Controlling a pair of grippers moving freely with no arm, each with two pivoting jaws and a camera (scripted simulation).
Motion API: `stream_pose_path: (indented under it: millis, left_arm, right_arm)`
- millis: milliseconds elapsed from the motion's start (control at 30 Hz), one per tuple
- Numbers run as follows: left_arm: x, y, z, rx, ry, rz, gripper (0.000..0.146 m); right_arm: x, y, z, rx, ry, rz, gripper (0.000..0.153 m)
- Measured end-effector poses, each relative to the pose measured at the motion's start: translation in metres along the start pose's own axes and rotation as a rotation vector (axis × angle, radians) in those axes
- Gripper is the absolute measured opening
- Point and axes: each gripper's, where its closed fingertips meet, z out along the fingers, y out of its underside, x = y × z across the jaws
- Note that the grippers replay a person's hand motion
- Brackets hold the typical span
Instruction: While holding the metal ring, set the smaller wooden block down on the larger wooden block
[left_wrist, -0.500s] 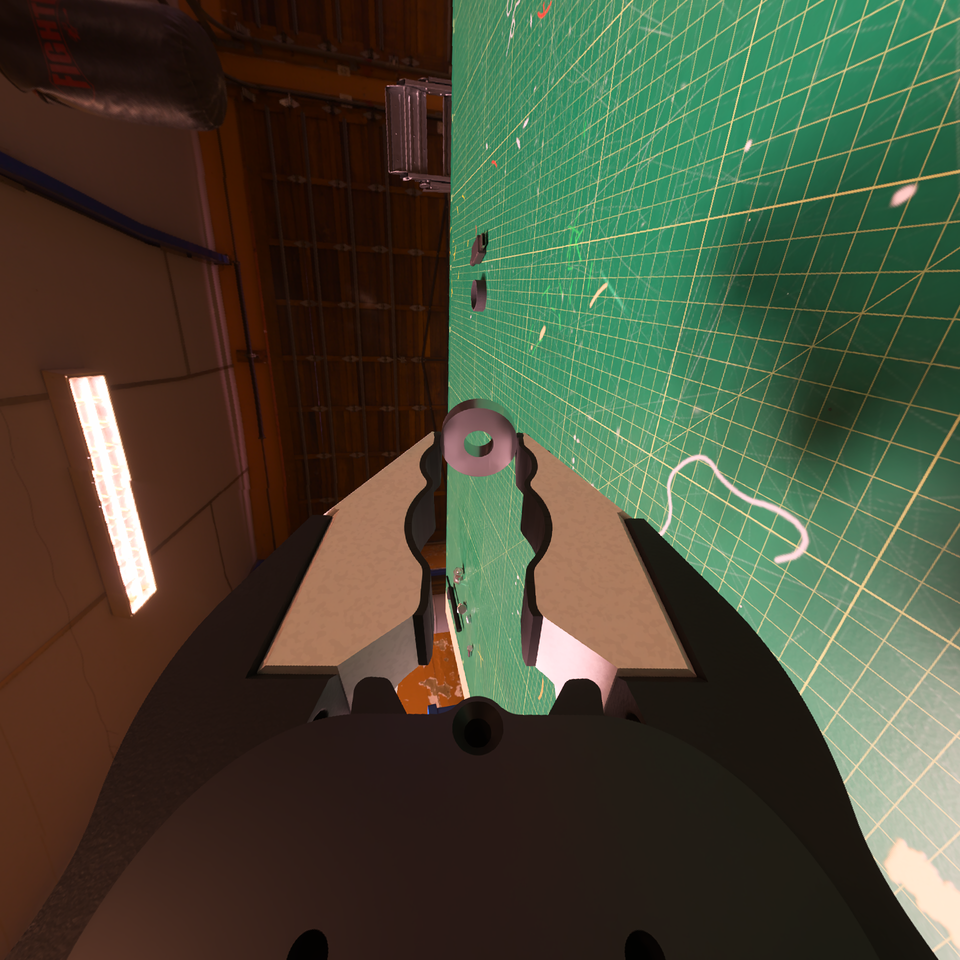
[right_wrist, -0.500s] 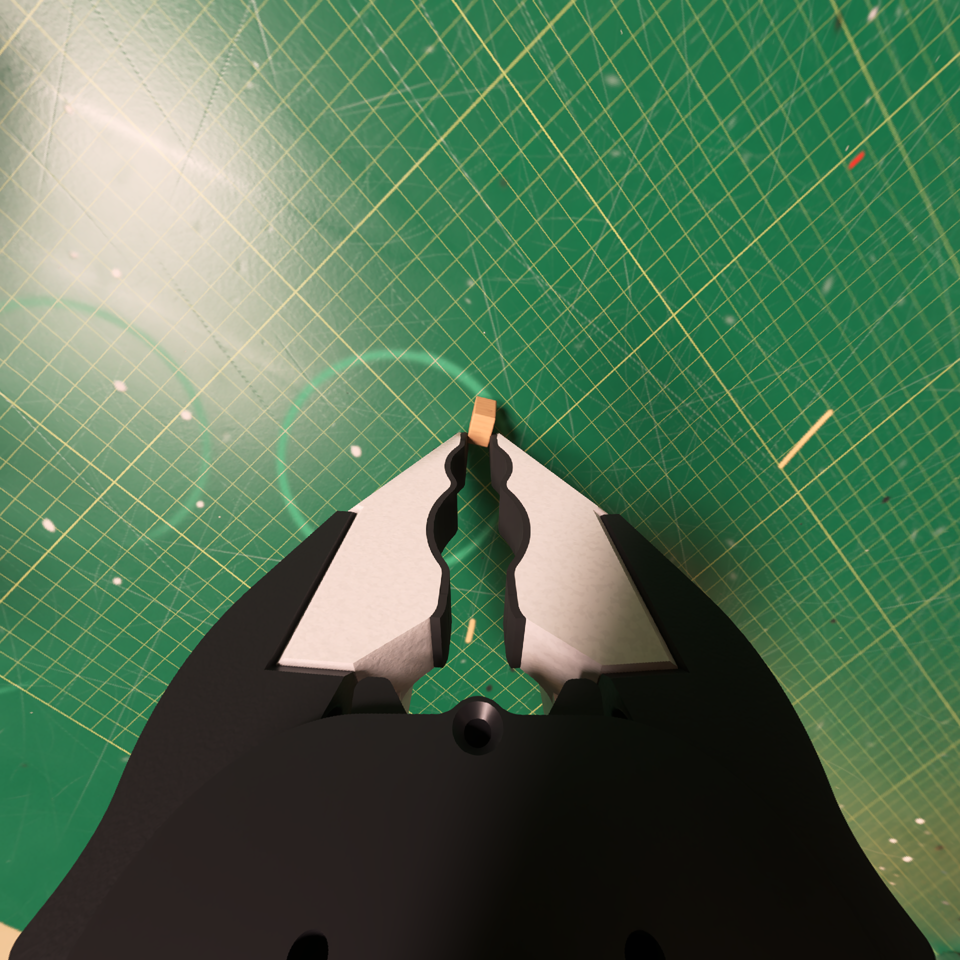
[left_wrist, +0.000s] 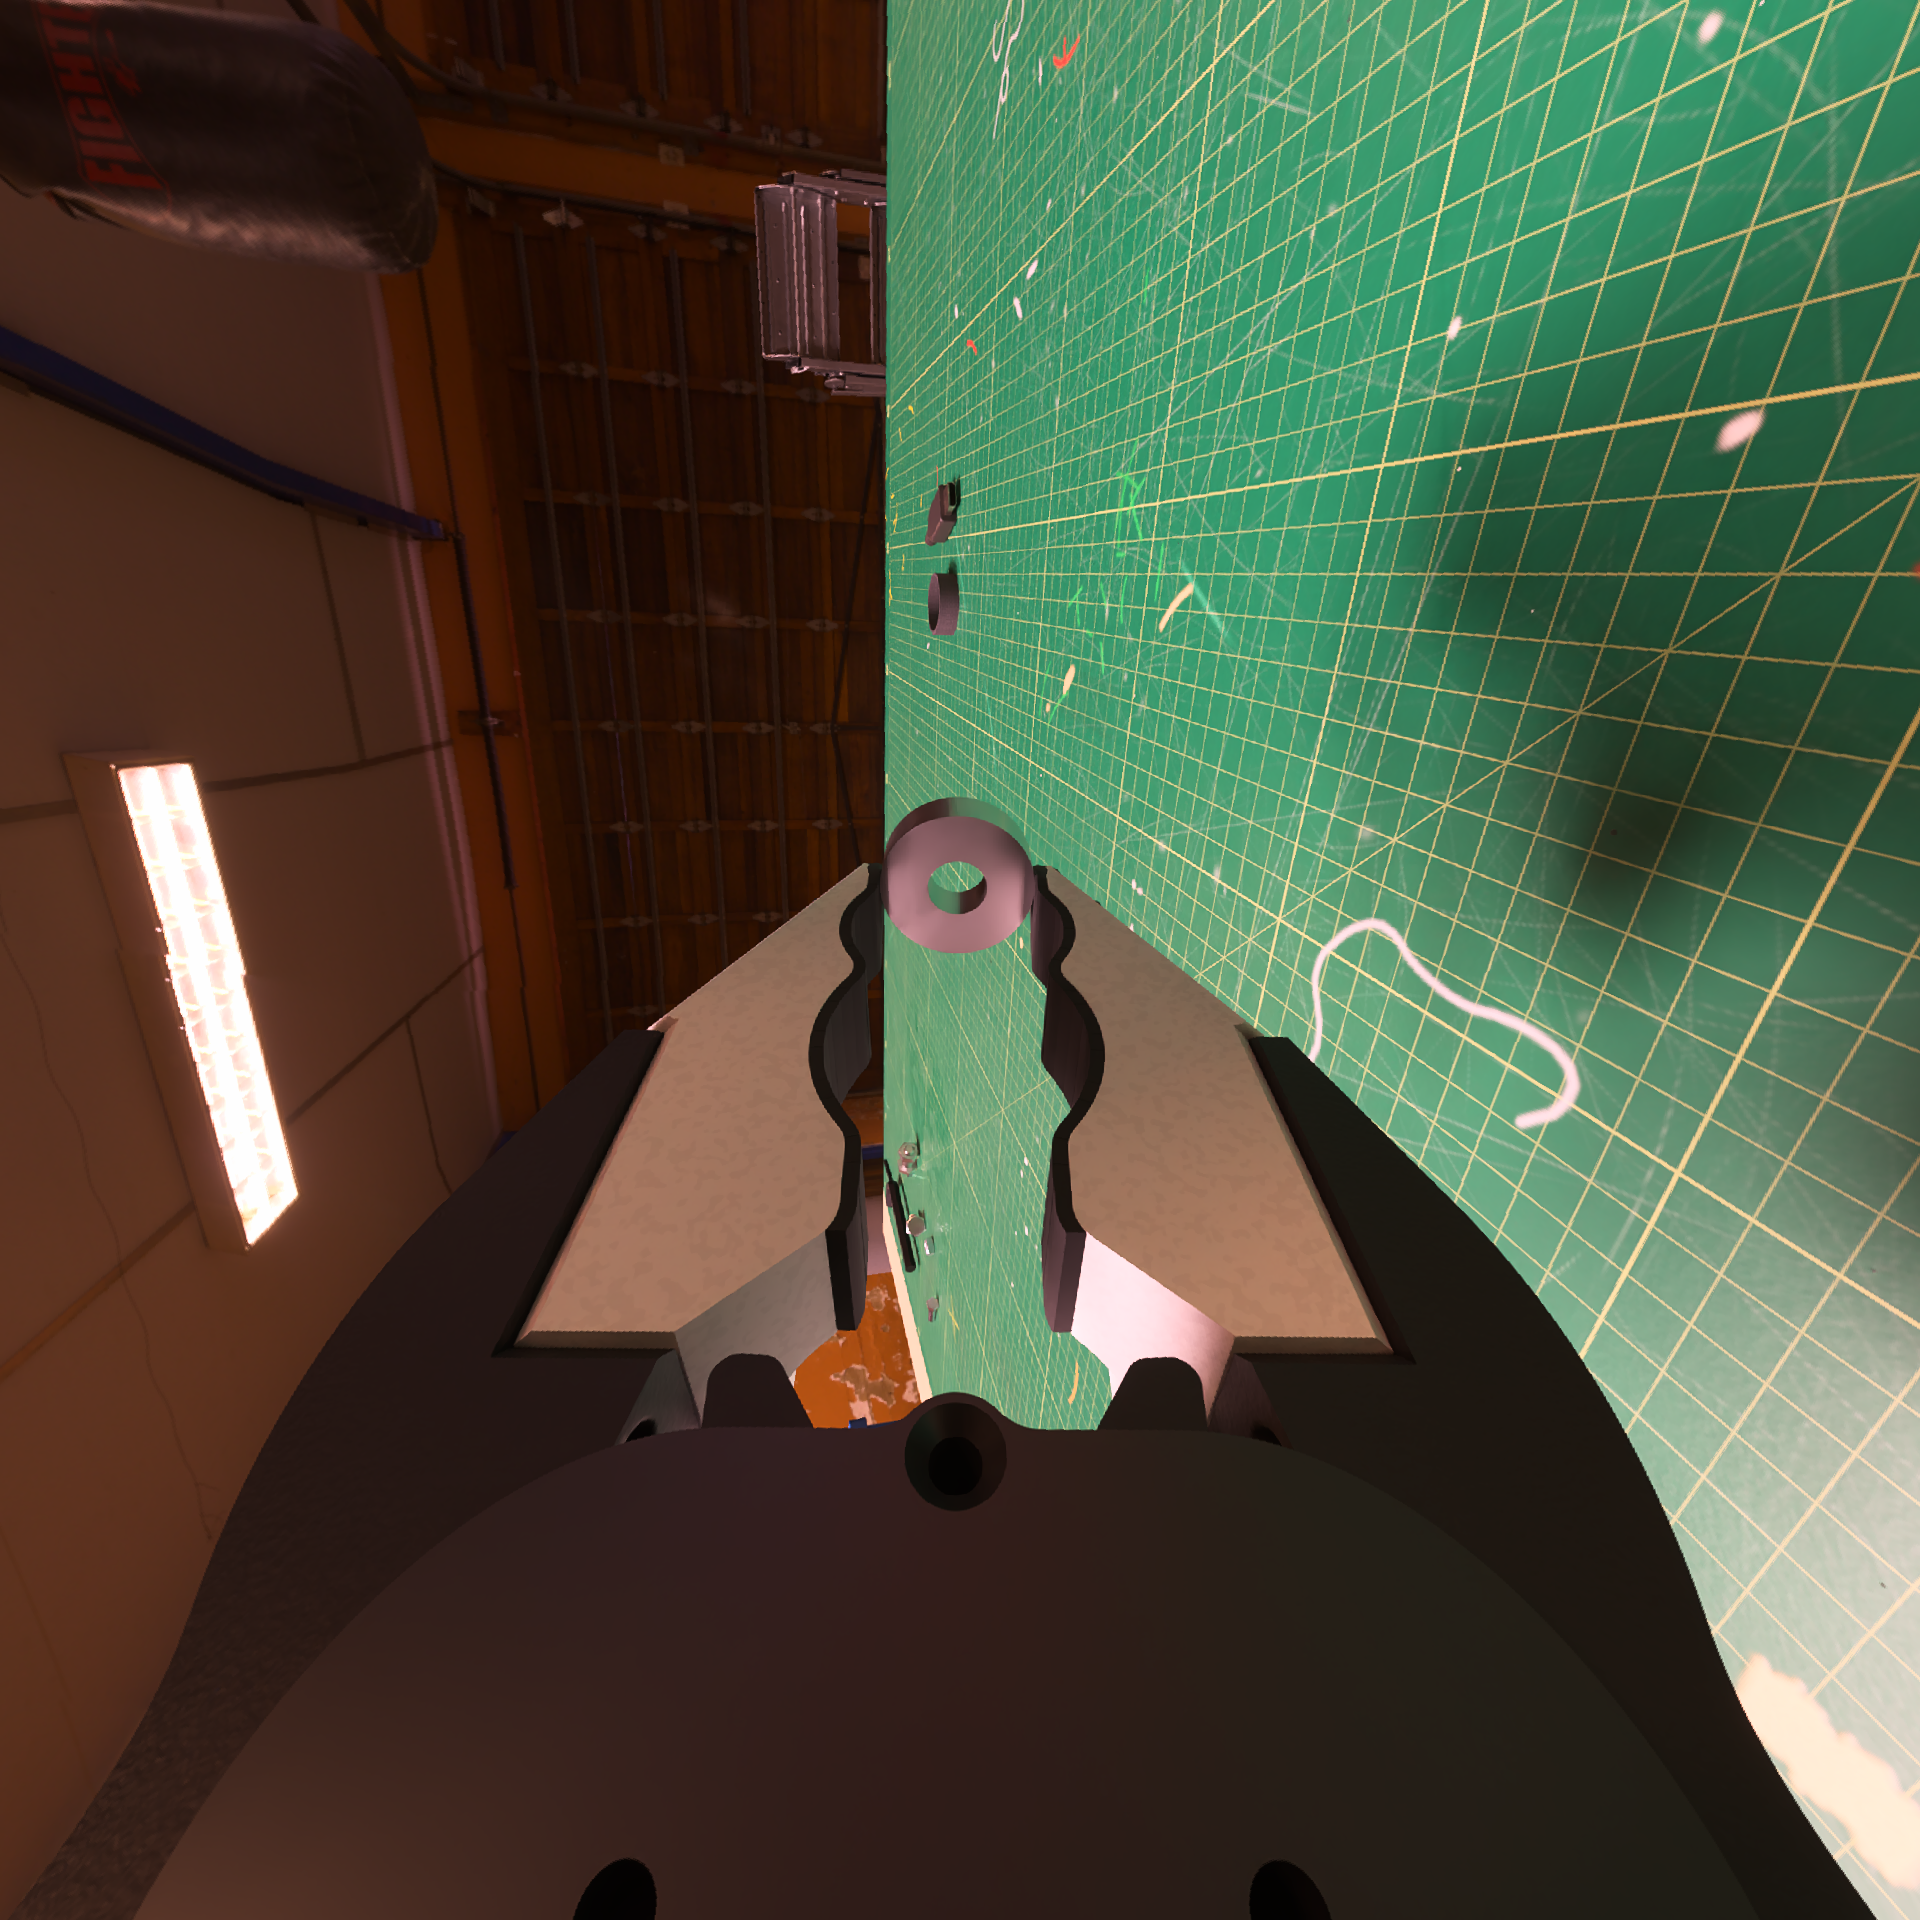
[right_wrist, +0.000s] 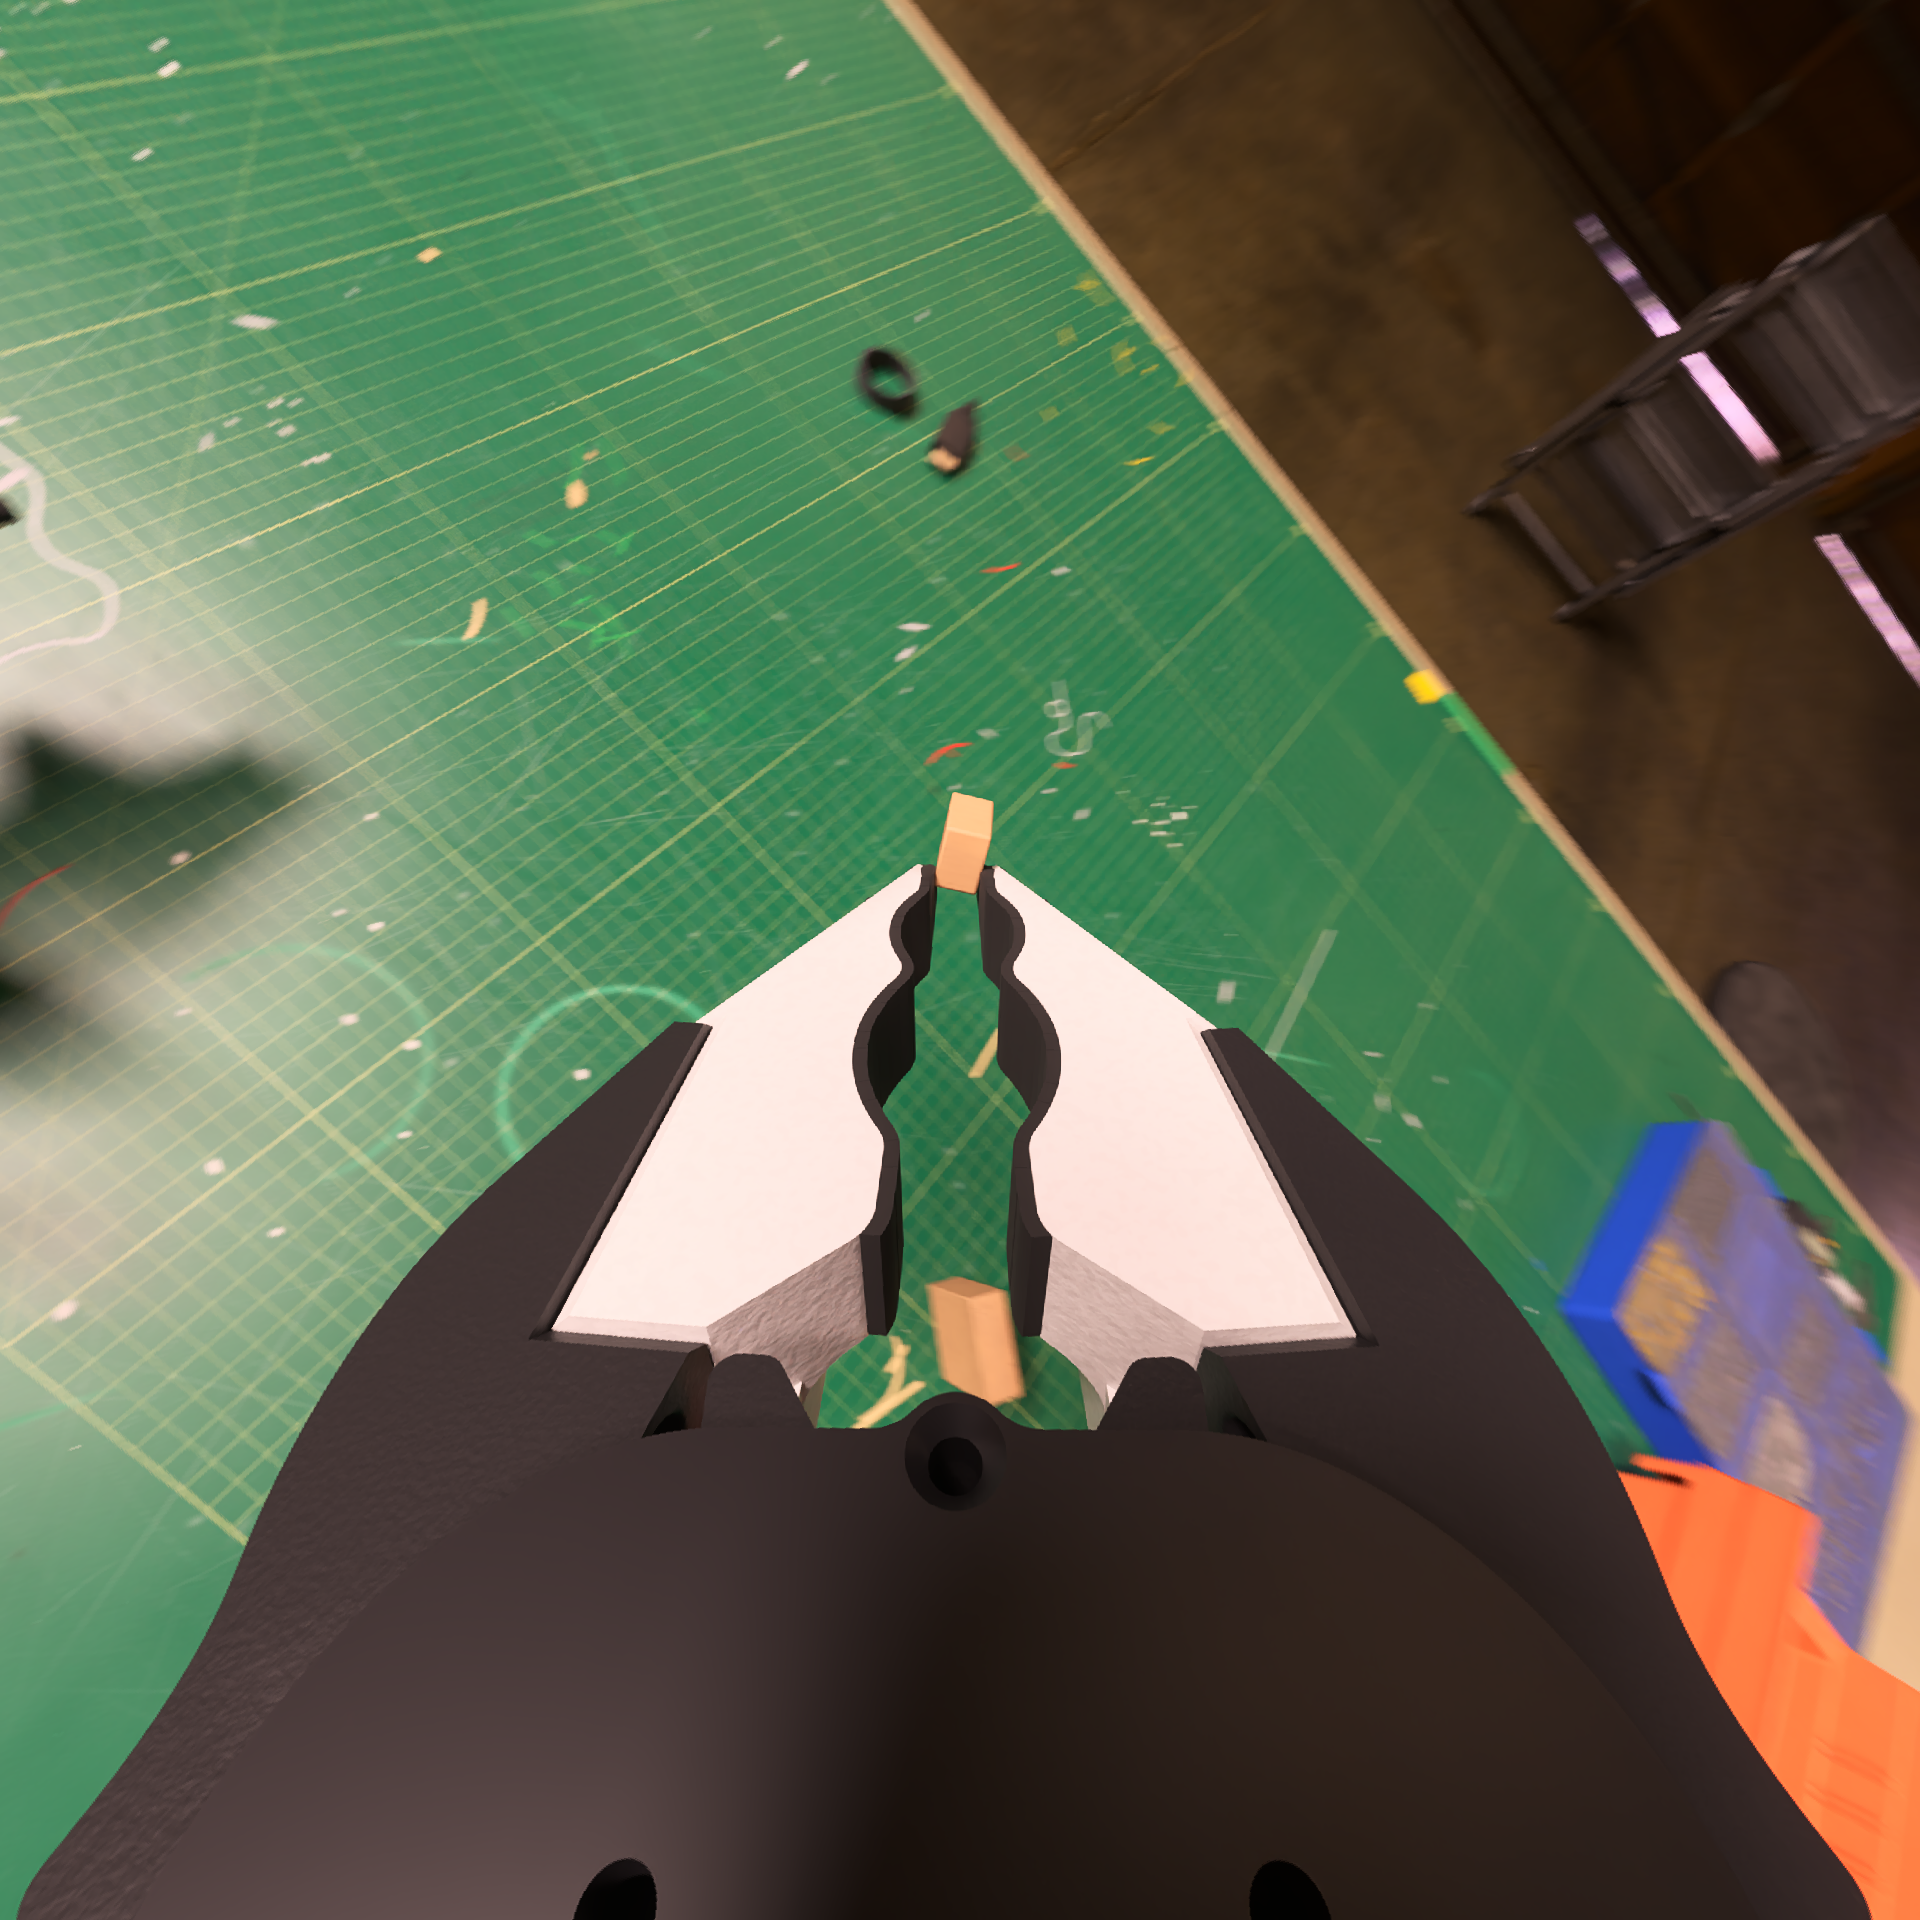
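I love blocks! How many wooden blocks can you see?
2. The smaller wooden block is pinched at the right tool tips. The larger wooden block lies on the green mat, seen between that tool's fingers.

The larger wooden block (right_wrist: 974, 1343) shows only between the right tongs' (right_wrist: 958, 879) fingers, its near end hidden behind their black body. The blue box (right_wrist: 1737, 1340) is blurred, and an orange thing (right_wrist: 1787, 1652) beside it runs off the picture's edge. A dark cylinder (left_wrist: 208, 125) is cut off at the left wrist view's corner. Small bits (left_wrist: 914, 1226) at the counter's (left_wrist: 1455, 520) edge are too small to tell.
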Motion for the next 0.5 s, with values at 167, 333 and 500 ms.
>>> stream_pose_path:
  millis: [167,333,500]
  left_arm:
    - [0.001,0.000,0.000,0.001,0.008,-0.004,0.028]
    - [0.001,0.000,0.000,-0.001,0.011,-0.007,0.028]
    - [0.005,-0.001,0.002,0.003,0.023,-0.003,0.028]
  right_arm:
    - [0.060,-0.014,-0.052,0.073,0.115,0.056,0.008]
    - [0.076,0.008,-0.079,0.098,0.137,0.147,0.008]
    - [0.066,0.049,-0.092,0.057,0.148,0.199,0.008]
